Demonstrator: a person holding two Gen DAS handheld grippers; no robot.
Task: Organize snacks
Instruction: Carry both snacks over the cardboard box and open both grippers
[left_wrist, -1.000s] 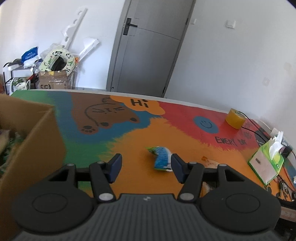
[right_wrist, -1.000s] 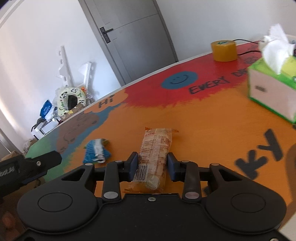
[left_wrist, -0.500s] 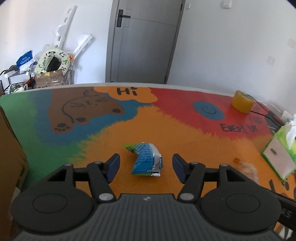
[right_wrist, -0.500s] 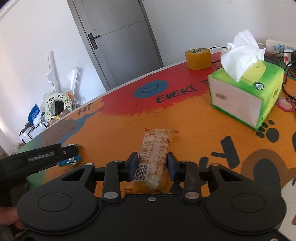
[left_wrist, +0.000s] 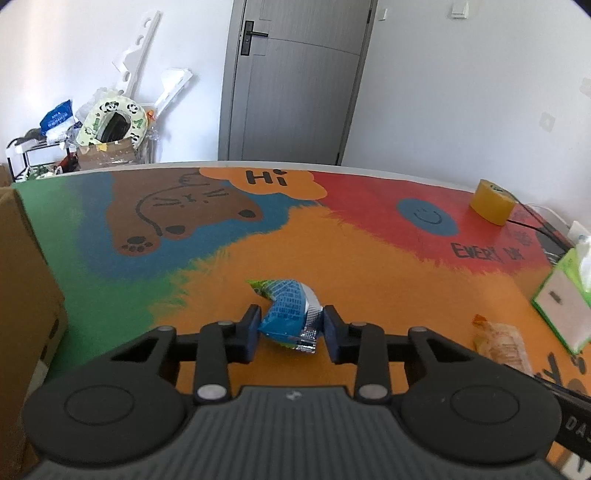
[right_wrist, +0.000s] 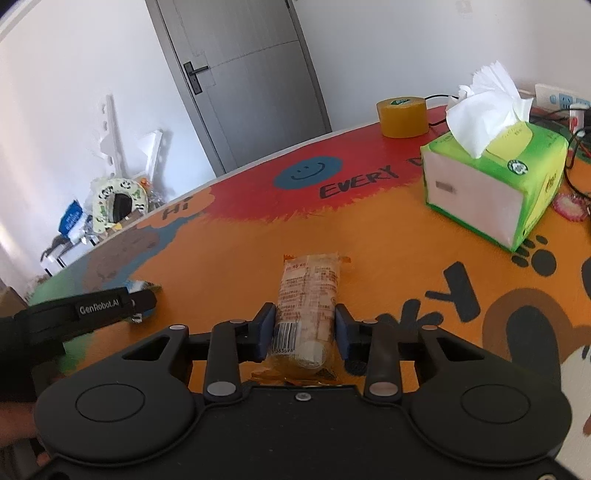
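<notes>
A blue and green snack packet lies on the orange part of the painted table. My left gripper is shut on its near end. A long clear-wrapped orange snack bar lies lengthwise on the table, and my right gripper is shut on its near end. The bar also shows in the left wrist view at the right. The left gripper shows in the right wrist view at the left, over the blue packet. A cardboard box stands at the left edge.
A green tissue box stands to the right, with a yellow tape roll behind it. Cables and a power strip lie at the far right. A grey door and clutter lie beyond the table.
My left gripper moved right, away from the cardboard box, came up to the blue packet and shut on it. My right gripper kept its hold on the snack bar and swung right.
</notes>
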